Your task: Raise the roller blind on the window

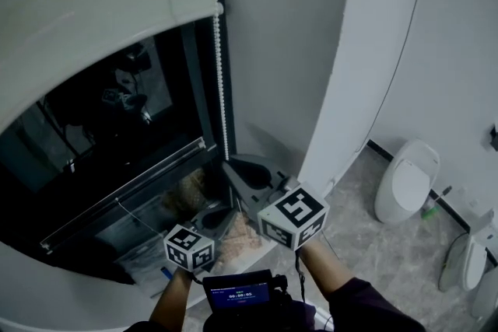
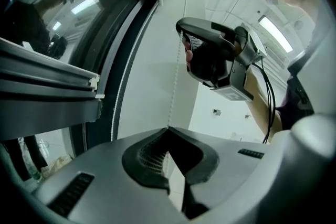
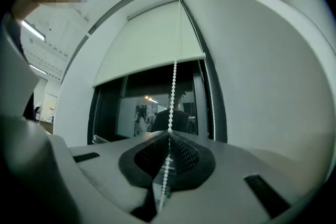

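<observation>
White-walled washroom, grey floor; upper part of dark window (image 1: 93,136) covered by roller blind (image 1: 85,4). Bead chain (image 1: 219,50) hung at right frame edge. Right hand-held gripper (image 3: 169,136) closed on chain strand. Left hand-held gripper (image 2: 168,131) held lower, apparently also pinched on strand. Risks judged:
- wrong strand pulled, blind lowered instead
- beads slipped through pads if grip kept light
- chain jerked sideways and derailed at top
- both strands clamped, loop locked
</observation>
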The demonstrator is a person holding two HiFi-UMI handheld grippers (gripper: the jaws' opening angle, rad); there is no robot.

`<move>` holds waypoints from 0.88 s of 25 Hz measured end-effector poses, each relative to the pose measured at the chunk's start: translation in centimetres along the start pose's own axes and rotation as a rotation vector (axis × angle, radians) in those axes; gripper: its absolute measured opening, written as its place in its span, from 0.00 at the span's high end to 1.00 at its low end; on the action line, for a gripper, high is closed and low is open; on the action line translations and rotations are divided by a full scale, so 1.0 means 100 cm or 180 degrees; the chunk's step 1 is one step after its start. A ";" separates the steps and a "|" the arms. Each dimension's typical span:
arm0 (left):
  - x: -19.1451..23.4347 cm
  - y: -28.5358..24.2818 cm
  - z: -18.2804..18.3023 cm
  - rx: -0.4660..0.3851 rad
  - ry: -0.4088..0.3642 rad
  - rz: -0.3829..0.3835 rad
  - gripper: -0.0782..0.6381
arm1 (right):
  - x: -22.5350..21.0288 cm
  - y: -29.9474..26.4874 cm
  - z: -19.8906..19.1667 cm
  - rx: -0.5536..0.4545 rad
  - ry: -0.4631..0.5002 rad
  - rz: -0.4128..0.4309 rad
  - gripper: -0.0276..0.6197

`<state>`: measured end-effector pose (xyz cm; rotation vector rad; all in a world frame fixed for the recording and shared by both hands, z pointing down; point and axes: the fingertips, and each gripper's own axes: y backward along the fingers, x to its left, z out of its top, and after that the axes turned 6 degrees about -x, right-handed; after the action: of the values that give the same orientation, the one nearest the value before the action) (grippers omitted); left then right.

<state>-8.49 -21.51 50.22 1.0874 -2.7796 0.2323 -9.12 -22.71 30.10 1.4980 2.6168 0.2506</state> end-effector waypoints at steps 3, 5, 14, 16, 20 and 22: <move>0.005 0.004 -0.018 0.0083 0.0047 0.0032 0.88 | 0.003 0.000 -0.022 0.0051 0.0006 0.0014 0.95; 0.006 0.009 -0.026 0.0093 0.0089 0.0005 0.88 | 0.005 0.003 -0.033 0.0106 -0.0004 0.0012 0.95; -0.003 0.037 0.075 -0.0676 0.0196 -0.0293 0.88 | 0.002 0.011 -0.086 0.0352 -0.0095 0.0001 0.95; -0.005 0.041 0.110 -0.0851 0.0105 -0.0321 0.88 | 0.007 0.011 -0.098 0.0408 -0.0130 0.0019 0.95; -0.013 0.037 0.163 -0.1062 -0.0150 -0.0404 0.87 | 0.016 0.013 -0.116 0.0480 -0.0206 0.0033 0.95; -0.018 0.032 0.181 -0.1101 -0.0263 -0.0435 0.87 | 0.020 0.015 -0.128 0.0547 -0.0249 0.0044 0.95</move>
<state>-10.81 -21.57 31.92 1.2078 -2.6599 -0.3044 -11.20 -21.37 42.86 1.5432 2.6243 -0.0325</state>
